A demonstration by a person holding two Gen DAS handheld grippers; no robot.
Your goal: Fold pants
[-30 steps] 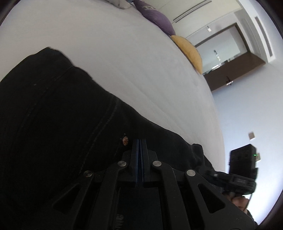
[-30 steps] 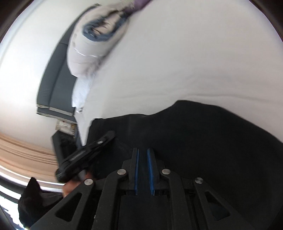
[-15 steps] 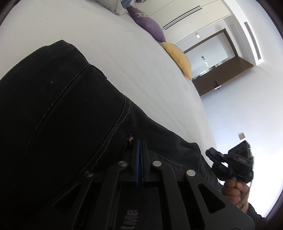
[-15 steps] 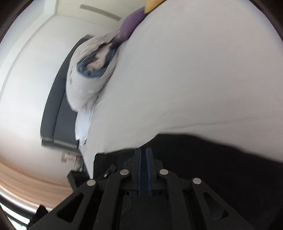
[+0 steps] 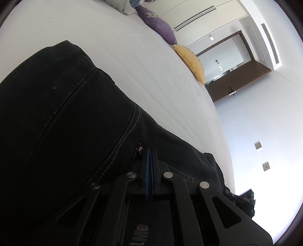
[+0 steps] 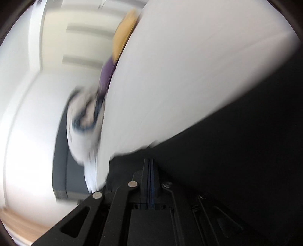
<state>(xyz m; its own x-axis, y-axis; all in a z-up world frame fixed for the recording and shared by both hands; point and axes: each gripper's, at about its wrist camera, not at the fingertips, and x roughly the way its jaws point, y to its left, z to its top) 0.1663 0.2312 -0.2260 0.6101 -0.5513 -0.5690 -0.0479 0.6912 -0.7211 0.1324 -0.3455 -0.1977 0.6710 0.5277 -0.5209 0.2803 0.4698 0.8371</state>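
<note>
I am looking along the left claw (image 5: 150,151), and its 2 blue pads are pressing flat together, clenched with no cloth showing between them. The black pants (image 5: 62,121) are lying on the white bed (image 5: 121,56), spreading from directly under this claw out to its left, with double-stitched seams running across them and a small copper rivet (image 5: 140,149) sitting just beside the left pad. Ahead of the claw the sheet is lying bare. Far ahead, at the bed's far edge, a purple cushion (image 5: 161,28) and a yellow cushion (image 5: 191,60) are lying side by side, with a white pillow (image 5: 126,7) only partly showing beyond the purple one. Ahead and to the right a dark wooden doorway (image 5: 236,79) is standing in the wall. Low on the right, beyond the pants' edge, I am seeing part of another black device (image 5: 244,202), too cut off to read.

The right wrist view is badly smeared. The right claw (image 6: 151,164) is also clenched, pads together, nothing visibly between them. The pants (image 6: 236,155) are filling the space to its right and underneath, and the bed (image 6: 189,75) is stretching ahead. To the left of this claw a rumpled white-and-blue bundle of bedding (image 6: 83,121) is lying at the bed's edge, against a dark grey headboard (image 6: 60,160).
</note>
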